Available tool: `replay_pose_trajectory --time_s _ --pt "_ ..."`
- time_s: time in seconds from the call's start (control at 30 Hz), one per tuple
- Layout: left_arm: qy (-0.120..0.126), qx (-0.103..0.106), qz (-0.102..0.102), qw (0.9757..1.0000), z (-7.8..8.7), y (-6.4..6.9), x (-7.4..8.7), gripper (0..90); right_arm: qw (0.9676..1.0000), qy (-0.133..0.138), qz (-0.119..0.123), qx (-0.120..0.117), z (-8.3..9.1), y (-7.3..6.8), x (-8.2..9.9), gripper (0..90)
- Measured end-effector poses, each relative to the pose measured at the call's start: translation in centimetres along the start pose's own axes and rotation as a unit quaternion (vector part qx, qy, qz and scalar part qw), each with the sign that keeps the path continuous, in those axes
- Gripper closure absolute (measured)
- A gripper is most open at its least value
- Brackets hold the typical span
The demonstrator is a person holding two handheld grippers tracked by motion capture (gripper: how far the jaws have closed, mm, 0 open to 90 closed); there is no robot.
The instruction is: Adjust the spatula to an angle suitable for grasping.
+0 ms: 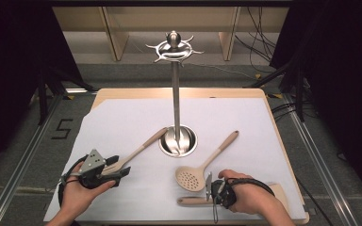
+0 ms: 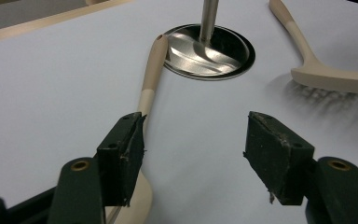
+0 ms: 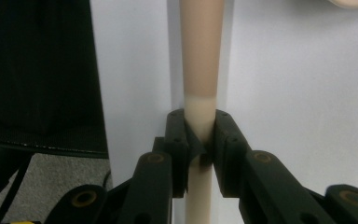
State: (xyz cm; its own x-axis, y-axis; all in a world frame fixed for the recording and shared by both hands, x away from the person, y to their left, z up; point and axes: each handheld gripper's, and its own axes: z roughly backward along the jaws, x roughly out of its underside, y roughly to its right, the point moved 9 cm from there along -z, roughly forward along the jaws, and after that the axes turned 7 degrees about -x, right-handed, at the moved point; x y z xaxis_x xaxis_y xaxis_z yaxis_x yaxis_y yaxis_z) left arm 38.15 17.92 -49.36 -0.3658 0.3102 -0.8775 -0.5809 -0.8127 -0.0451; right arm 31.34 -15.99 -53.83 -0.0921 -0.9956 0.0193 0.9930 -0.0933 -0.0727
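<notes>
The left gripper (image 2: 193, 158) is hovering with its jaws spread wide beside a slotted turner (image 1: 133, 155) whose handle is reaching to the steel stand's base (image 1: 178, 141). The right gripper (image 3: 200, 135) is pinching the handle of a beige spatula (image 1: 195, 201) lying at the near edge of the white sheet (image 1: 122, 117), just below a perforated skimmer (image 1: 202, 167). A taped "5" (image 1: 62, 128) is showing on the floor at left.

A tall steel utensil stand (image 1: 177, 141) stood mid-table on the white sheet (image 1: 122, 122). Left of its base lay a beige slotted turner (image 1: 136, 153), handle tip touching the base; right lay a beige perforated skimmer (image 1: 202, 165). Nearest the person, a third beige utensil (image 1: 193, 201) lay crosswise.
</notes>
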Motion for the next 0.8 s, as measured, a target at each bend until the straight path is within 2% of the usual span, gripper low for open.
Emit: replay_pose_trajectory --time_s 0.03,0.07,0.1,0.13,0.2,0.23,0.33,0.37,0.43,0.47,0.53,0.57,0.6,0.63,0.7,0.73,0.77,0.8 --pt "0.000 0.002 0.008 1.0000 0.0 0.2 0.0 36.7 0.9996 0.005 0.027 0.003 0.0 0.3 -0.1 78.7" --pt "-0.002 0.002 0.013 0.9999 0.0 0.2 0.1 36.8 0.9999 0.004 0.009 0.006 0.2 0.0 0.0 78.7" --pt "0.000 0.003 0.006 1.0000 0.0 0.2 0.0 36.7 0.9999 0.006 0.006 0.008 0.4 -0.1 0.0 78.6" --pt "0.000 0.002 0.006 1.0000 0.0 0.2 0.0 36.7 0.9999 0.007 0.011 0.007 0.5 -0.2 0.1 78.7" --pt "-0.002 0.001 0.014 0.9999 0.0 0.3 0.0 36.8 0.9989 0.019 0.040 0.014 0.7 0.2 -0.2 78.6" --pt "-0.002 0.001 0.013 0.9999 0.0 0.3 0.0 36.7 0.9997 0.015 0.017 0.007 1.0 -0.3 -0.1 78.7" --pt "-0.002 0.001 0.013 0.9999 0.0 0.3 0.0 36.7 0.9992 0.027 0.025 0.013 1.5 -0.3 -0.2 78.7" --pt "-0.002 0.001 0.013 0.9999 0.0 0.3 0.0 36.7 0.9988 0.027 0.039 0.013 1.7 -0.1 -0.3 78.7" --pt "-0.002 0.001 0.012 0.9999 0.0 0.3 0.0 36.7 0.9984 0.036 0.041 0.017 2.2 -0.2 -0.4 78.7" --pt "-0.002 0.001 0.013 0.9999 0.0 0.3 0.0 36.7 0.9974 0.046 0.053 0.018 2.3 0.0 -0.6 78.7" --pt "-0.002 0.001 0.012 0.9999 0.0 0.3 0.0 36.7 0.9965 0.064 0.051 0.017 2.7 -0.1 -0.8 78.7" --pt "-0.002 0.001 0.012 0.9999 0.0 0.3 0.0 36.7 0.9967 0.068 0.043 0.011 2.9 -0.3 -0.8 78.7" --pt "-0.002 0.000 0.012 0.9999 0.0 0.3 0.0 36.7 0.9966 0.074 0.030 0.018 3.1 -0.4 -0.8 78.7" --pt "-0.002 0.001 0.012 0.9999 0.0 0.3 0.0 36.7 0.9957 0.083 0.039 0.013 3.3 -0.3 -0.9 78.7" --pt "-0.002 0.000 0.012 0.9999 0.0 0.3 0.0 36.7 0.9952 0.089 0.033 0.025 3.7 0.0 -0.8 78.8" --pt "-0.002 0.000 0.012 0.9999 0.0 0.3 0.0 36.7 0.9932 0.101 0.055 0.019 3.9 0.1 -1.1 78.8" --pt "-0.002 0.001 0.012 0.9999 0.0 0.3 0.0 36.7 0.9942 0.101 0.029 0.022 4.1 0.1 -0.9 78.8" --pt "-0.002 0.001 0.013 0.9999 0.0 0.3 0.0 36.7 0.9938 0.105 0.026 0.024 4.2 0.2 -0.9 78.7"
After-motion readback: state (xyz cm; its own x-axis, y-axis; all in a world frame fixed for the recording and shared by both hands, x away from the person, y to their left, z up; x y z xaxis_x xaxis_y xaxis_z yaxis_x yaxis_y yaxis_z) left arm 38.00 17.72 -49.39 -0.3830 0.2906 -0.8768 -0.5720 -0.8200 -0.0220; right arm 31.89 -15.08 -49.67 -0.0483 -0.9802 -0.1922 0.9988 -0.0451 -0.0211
